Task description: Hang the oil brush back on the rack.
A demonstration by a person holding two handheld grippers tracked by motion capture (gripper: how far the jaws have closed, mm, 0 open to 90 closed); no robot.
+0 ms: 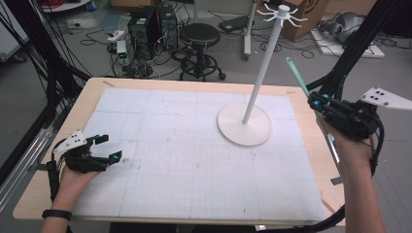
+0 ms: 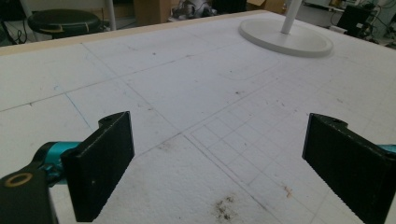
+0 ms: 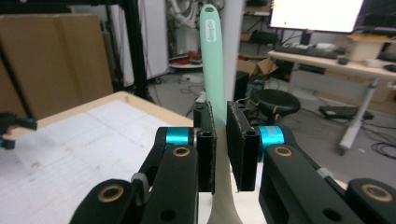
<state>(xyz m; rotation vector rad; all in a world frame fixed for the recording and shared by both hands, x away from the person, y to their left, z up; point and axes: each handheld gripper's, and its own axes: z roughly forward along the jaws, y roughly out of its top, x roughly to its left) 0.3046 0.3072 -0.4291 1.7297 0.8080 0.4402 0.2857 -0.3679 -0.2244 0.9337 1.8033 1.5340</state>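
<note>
While the left gripper rests near the worktop's left edge with its jaws spread and nothing between them, the right gripper hangs above the right edge, jaws pinching a mint-green spatula whose handle points up, close to the white stand

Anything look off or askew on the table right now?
Nothing serious. The white stand sits upright, and the right tongs grip the mint-green utensil squarely. The only blemish is a few brownish stains on the white mat.
</note>
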